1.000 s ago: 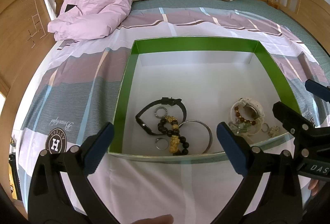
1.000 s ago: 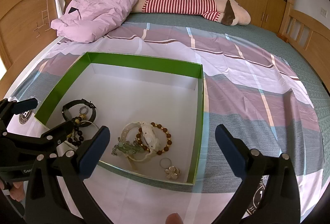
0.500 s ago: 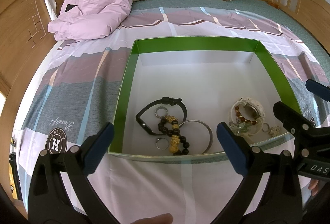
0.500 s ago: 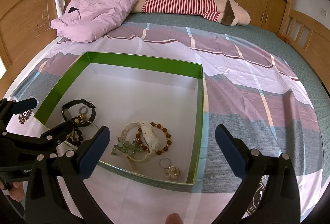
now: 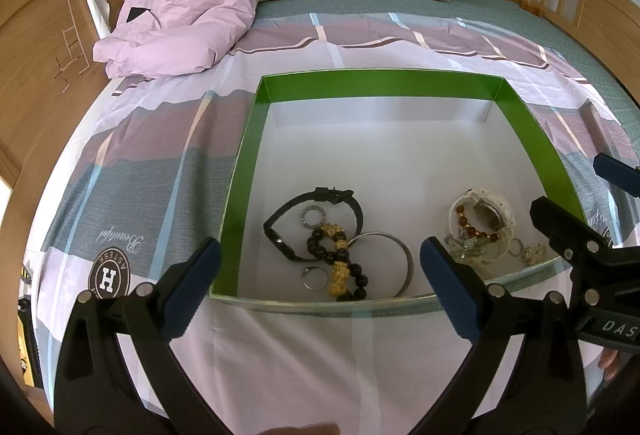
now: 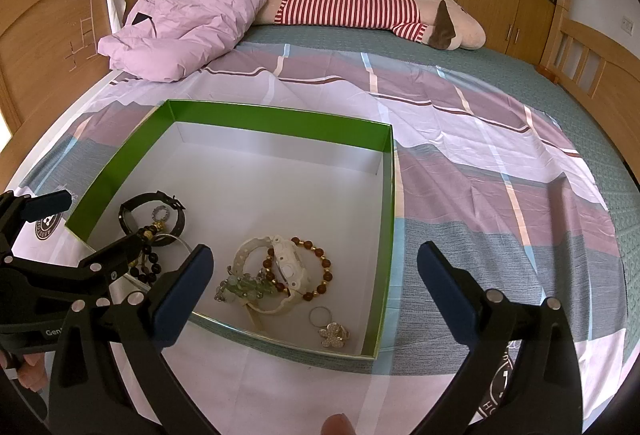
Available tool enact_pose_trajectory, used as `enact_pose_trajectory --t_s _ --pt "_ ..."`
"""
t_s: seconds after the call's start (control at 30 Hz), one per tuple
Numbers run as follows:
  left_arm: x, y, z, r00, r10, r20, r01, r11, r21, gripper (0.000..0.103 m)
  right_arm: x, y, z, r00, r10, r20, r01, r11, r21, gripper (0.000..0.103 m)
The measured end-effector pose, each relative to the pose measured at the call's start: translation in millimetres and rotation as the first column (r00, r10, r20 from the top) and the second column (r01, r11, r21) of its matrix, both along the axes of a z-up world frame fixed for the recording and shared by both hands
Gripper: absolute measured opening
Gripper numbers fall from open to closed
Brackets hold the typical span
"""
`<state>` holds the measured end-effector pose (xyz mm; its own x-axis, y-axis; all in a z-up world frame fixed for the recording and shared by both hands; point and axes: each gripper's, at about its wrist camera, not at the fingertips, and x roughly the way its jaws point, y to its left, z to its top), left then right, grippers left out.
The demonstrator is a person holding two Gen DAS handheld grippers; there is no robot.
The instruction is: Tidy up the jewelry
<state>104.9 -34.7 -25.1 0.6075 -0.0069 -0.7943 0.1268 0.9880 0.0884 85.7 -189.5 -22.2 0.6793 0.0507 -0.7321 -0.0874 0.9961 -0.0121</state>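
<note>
Left hand-held gripper (image 5: 320, 271) and right hand-held gripper (image 6: 316, 275) both hover spread and empty at the near wall of the green box (image 5: 244, 155). Inside it, near that wall, lies the jewelry: the silver bangle (image 5: 404, 255) looks stiff, light and slippery, best pinched across its rim

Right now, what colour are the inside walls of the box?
Green, with a white floor; the box shows best in the left wrist view.

Left gripper (image 5: 320, 277) fingers (image 5: 192, 285) spread; jewelry in green box (image 5: 240, 171).
</note>
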Motion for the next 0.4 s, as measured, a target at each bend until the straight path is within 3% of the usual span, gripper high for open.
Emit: enact_pose_trajectory --t_s 0.23,0.4 --pt "-2 2 -1 1.000 -0.001 -0.001 0.001 1.000 -0.009 0.101 -1 -8 2 1.000 -0.010 0.005 0.010 0.999 0.044 0.102" --pt "-22 14 14 0.999 0.013 0.045 -0.012 0.999 -0.032 0.100 -6 -72 21 0.991 -0.125 0.051 0.115 0.981 0.159 0.102"
